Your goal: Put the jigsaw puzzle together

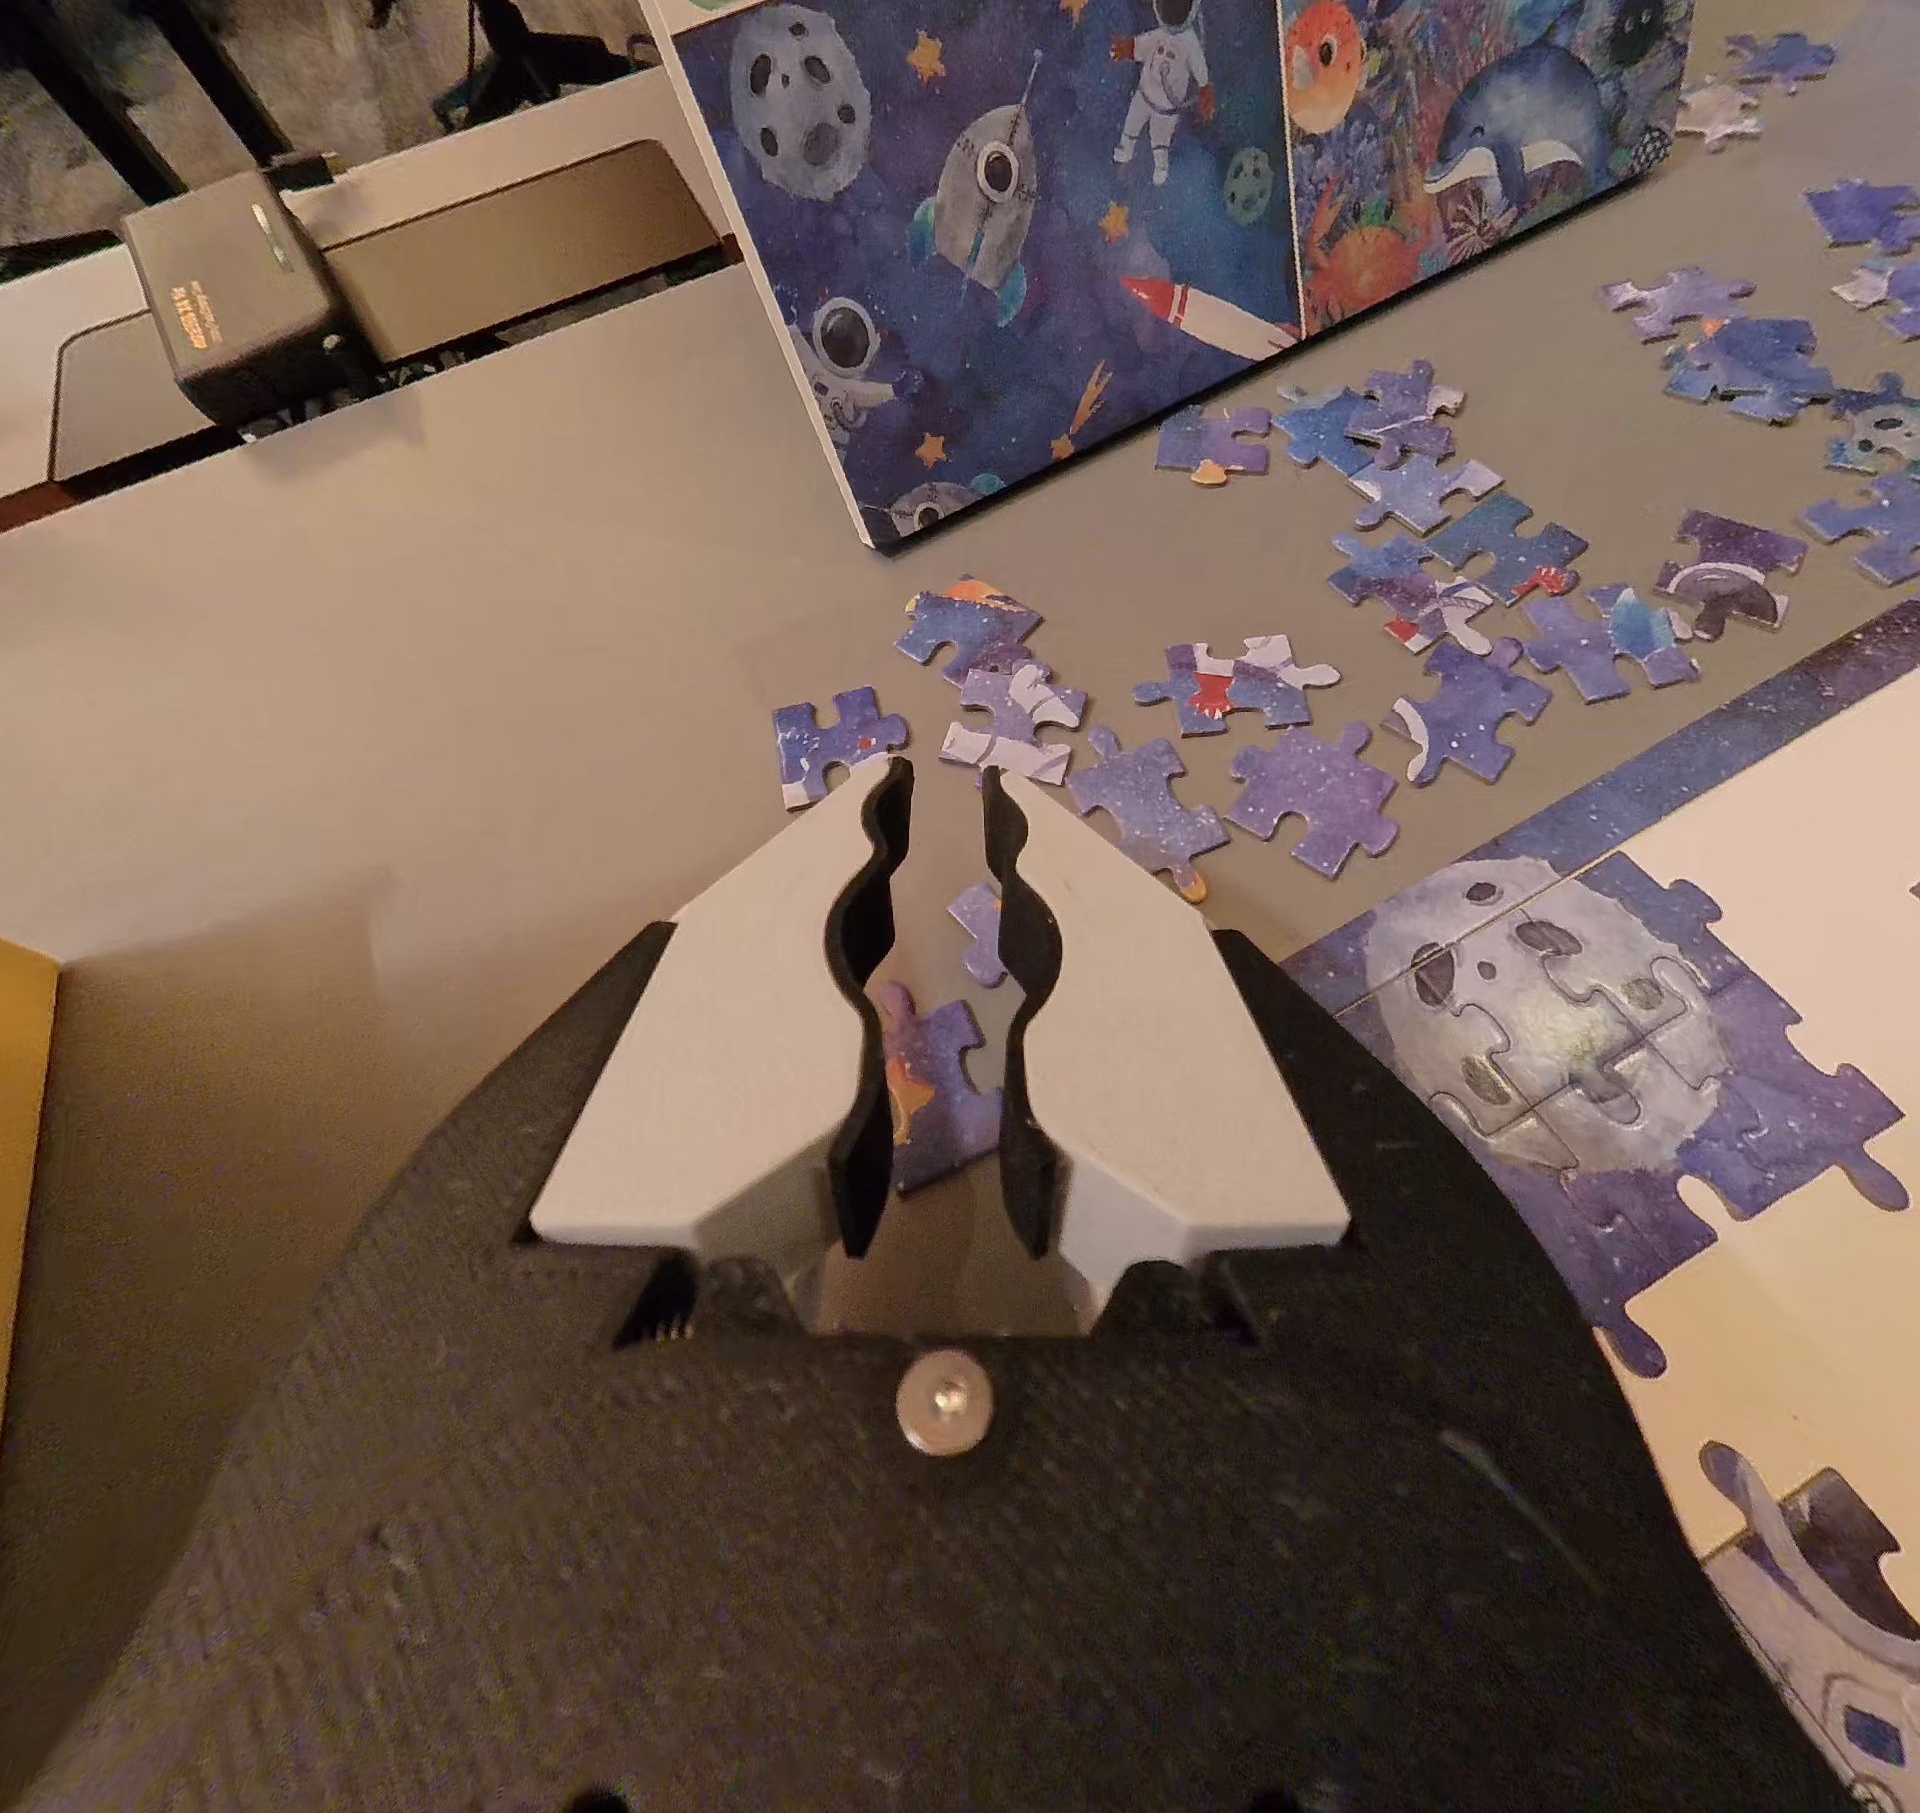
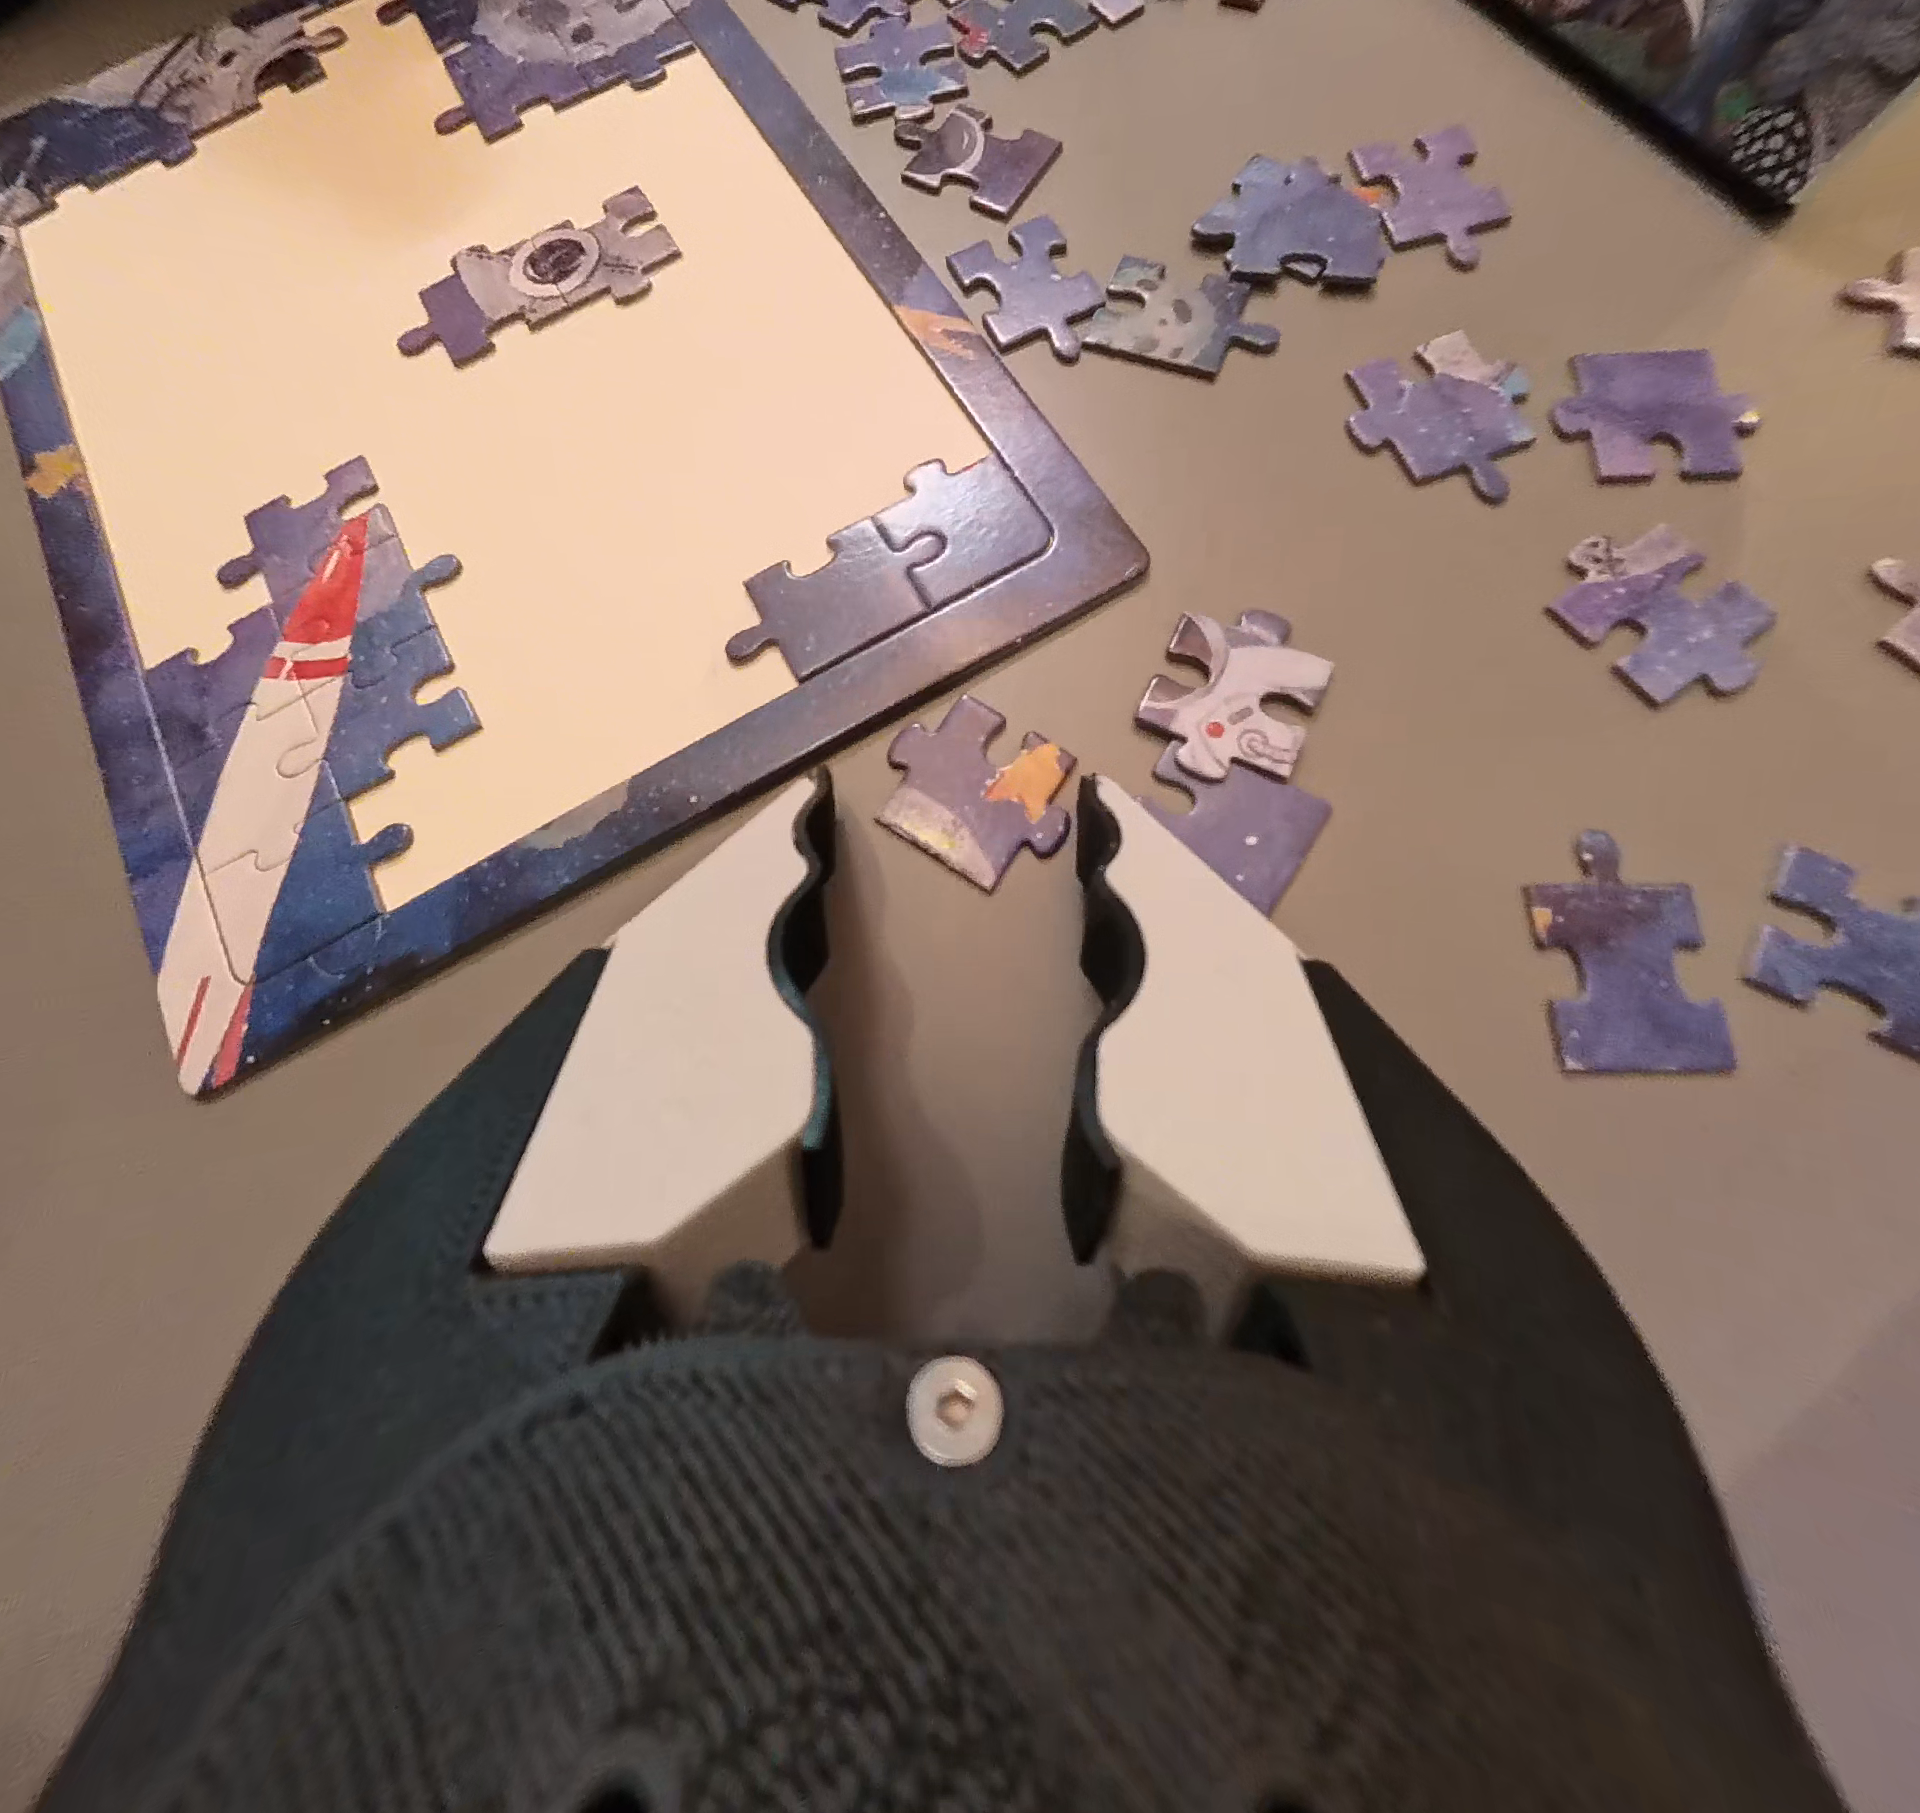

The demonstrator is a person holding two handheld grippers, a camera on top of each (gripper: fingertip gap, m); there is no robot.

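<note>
Pads (image 1: 871, 974) of the left gripper (image 1: 945, 776) stand close together, clenched on a purple puzzle piece with an orange mark (image 1: 940, 1088) that sits deep between them, its sides against both black pads. Just beyond the fingertips, loose purple pieces (image 1: 1314, 797) lie scattered on the grey bench (image 1: 416, 672), reaching back to an upright puzzle box (image 1: 987, 205) printed with space and sea pictures. A black device (image 1: 239, 293) sits at the bench's far left edge.

The right gripper (image 2: 956, 797) is released, its jaws wide. A purple piece with an orange star (image 2: 977, 797) lies flat on the bench between the fingertips; no pad presses on it. Just to its left runs the near edge of the puzzle tray (image 2: 727, 776), partly filled, with a red and white rocket (image 2: 281, 724) assembled in its near left corner. An astronaut piece (image 2: 1236, 703) lies just right of the star piece.
</note>
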